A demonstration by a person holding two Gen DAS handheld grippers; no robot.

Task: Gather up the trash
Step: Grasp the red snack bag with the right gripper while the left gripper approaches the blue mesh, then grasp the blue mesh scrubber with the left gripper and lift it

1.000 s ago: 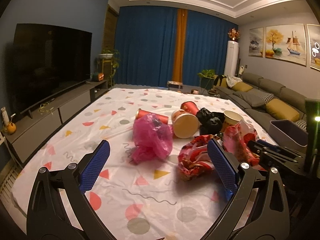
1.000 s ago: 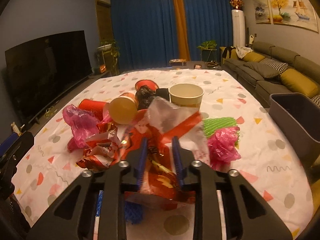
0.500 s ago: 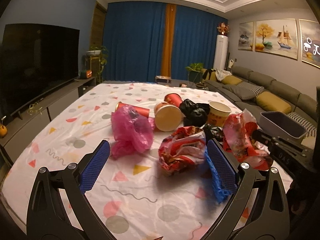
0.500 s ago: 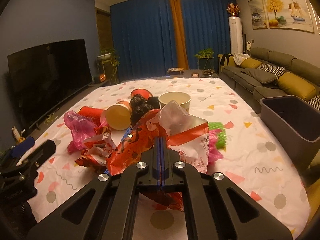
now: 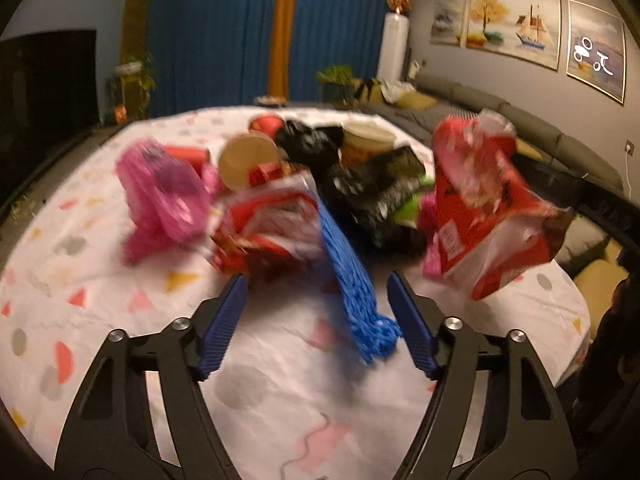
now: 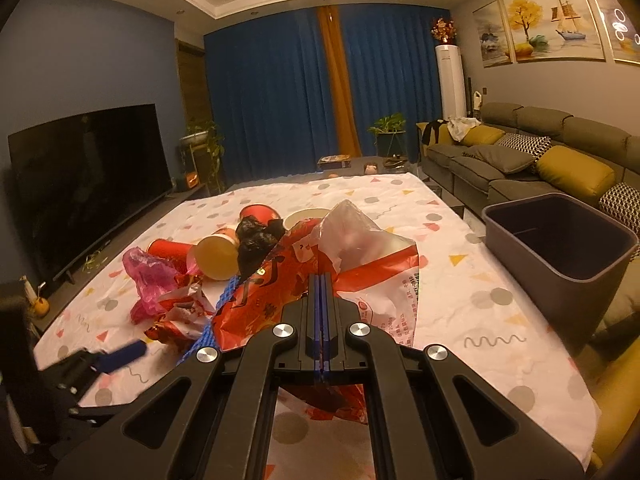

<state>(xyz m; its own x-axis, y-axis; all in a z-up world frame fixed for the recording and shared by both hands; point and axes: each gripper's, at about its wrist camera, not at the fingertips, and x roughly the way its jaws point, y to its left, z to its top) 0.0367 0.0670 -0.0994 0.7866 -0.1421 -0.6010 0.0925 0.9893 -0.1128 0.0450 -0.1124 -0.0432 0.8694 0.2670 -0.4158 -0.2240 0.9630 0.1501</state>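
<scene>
Right hand-held gripper (image 6: 322,280) pinches red snack bag (image 6: 360,276) above tablecloth (image 6: 460,280).

Glossy crinkled plastic wrapper (image 6: 360,280) — matt printed cloth tablecloth (image 6: 472,280).

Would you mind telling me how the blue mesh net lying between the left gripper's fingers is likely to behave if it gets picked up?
The blue mesh net looks soft and open-weave, so it will probably sag and drape rather than hold its shape. One end tucks under the crumpled red wrapper, so lifting may drag that along. It looks light; the left gripper should manage.
</scene>
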